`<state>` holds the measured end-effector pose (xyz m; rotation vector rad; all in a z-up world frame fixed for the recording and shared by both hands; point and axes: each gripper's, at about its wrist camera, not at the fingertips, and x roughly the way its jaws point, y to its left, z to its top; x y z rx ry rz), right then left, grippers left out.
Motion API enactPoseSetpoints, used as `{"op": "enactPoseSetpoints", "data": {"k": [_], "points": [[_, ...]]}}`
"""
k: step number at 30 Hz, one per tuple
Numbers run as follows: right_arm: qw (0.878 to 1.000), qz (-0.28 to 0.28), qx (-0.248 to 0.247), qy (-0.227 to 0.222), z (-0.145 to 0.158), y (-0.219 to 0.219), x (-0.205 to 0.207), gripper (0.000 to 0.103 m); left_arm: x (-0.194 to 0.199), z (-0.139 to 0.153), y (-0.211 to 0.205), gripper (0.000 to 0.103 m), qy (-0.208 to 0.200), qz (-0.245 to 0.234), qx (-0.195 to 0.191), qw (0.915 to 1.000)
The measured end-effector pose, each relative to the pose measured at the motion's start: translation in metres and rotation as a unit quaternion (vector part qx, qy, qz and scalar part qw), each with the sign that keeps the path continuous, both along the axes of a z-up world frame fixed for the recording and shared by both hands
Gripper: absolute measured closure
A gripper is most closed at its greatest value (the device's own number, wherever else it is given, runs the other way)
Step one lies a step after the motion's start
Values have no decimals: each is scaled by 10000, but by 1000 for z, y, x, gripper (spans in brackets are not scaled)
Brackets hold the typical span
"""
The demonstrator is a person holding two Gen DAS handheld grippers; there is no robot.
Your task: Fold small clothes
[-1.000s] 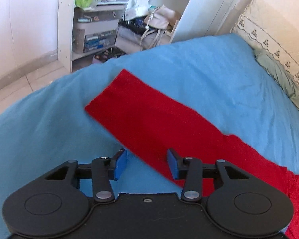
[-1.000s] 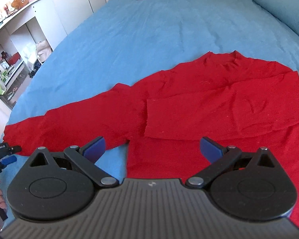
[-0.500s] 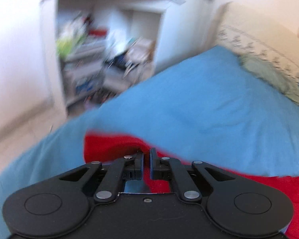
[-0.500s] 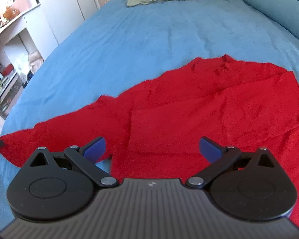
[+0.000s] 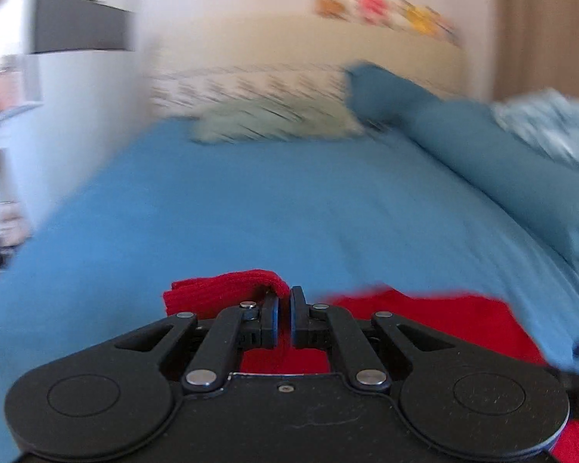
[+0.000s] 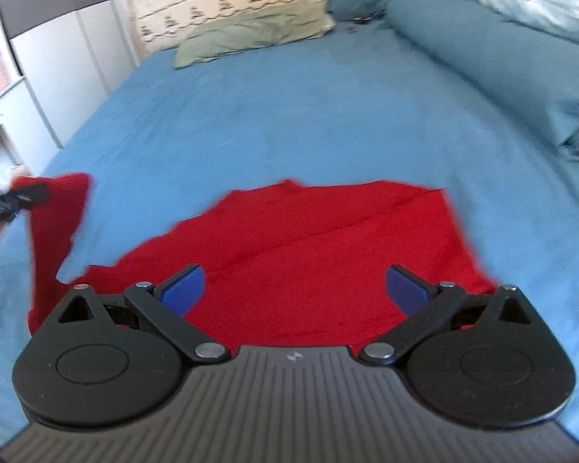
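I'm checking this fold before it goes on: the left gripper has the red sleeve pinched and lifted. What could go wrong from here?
1. The left gripper pinches only the tip of the sleeve, so the cloth may slip out mid-swing.
2. The right gripper hangs open above the red shirt, pinning nothing, so pulling the sleeve could drag the body across the blue bedsheet.
3. The left view is blurred from quick motion, so the sleeve may land crooked.

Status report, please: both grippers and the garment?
Left hand-held gripper shut on red sleeve, lifted. Right hand-held gripper open above red garment. Nothing in the way.
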<state>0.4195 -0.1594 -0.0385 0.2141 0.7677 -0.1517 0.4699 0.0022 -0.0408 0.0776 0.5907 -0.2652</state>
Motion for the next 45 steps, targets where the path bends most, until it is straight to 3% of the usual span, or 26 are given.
{"op": "enactPoseSetpoints", "data": {"k": [5,8,10,12,14,17,19,22,28,31,33,35,37,38,40,42,45], "points": [[9994,-113,-184,255,-17,-75,-4,0,-2,-77,-88,98,861,-443,246,9950],[9989,26,-201,425,-31,-103,-6,0,0,-106,-107,96,1272,-342,225,9910],[9986,128,-200,464,-36,-114,-6,0,-1,-111,-110,91,1274,-353,267,9909],[9986,241,-123,464,-40,-121,-3,0,-4,-109,-108,56,1216,-468,225,9912],[9985,321,-87,443,-41,-122,0,0,-15,-102,-104,41,1136,-566,233,9916],[9978,524,-45,409,-38,-114,6,0,-27,-91,-86,32,1124,-515,419,9914],[9949,873,-173,471,-36,-100,15,0,-38,-88,-68,31,1212,-359,532,9906],[9828,1631,-593,626,-44,-61,32,0,-43,-85,-34,30,1301,-1,665,9893],[9302,2996,-2070,465,-82,28,45,0,-43,-98,26,29,1442,601,1021,9824],[9126,3299,-2386,386,-98,56,52,13,-40,-107,47,29,1513,721,1103,9797],[9060,3400,-2457,555,-111,67,62,32,-39,-109,58,29,1554,793,1134,9781],[9019,3480,-2456,718,-120,74,70,63,-36,-110,63,29,1567,858,1123,9775],[9113,3339,-2319,659,-116,67,72,75,-31,-111,66,29,1613,944,1066,9766],[9184,3172,-2288,605,-112,62,73,75,-33,-111,69,29,1640,993,1030,9760],[9400,2709,-2011,500,-98,43,72,75,-32,-112,75,29,1708,1091,940,9747],[9645,2158,-1409,572,-87,14,72,75,-27,-115,77,29,1769,1185,876,9731],[9864,1359,-373,851,-98,-30,69,52,-26,-120,82,29,1878,1311,735,9706]]}}
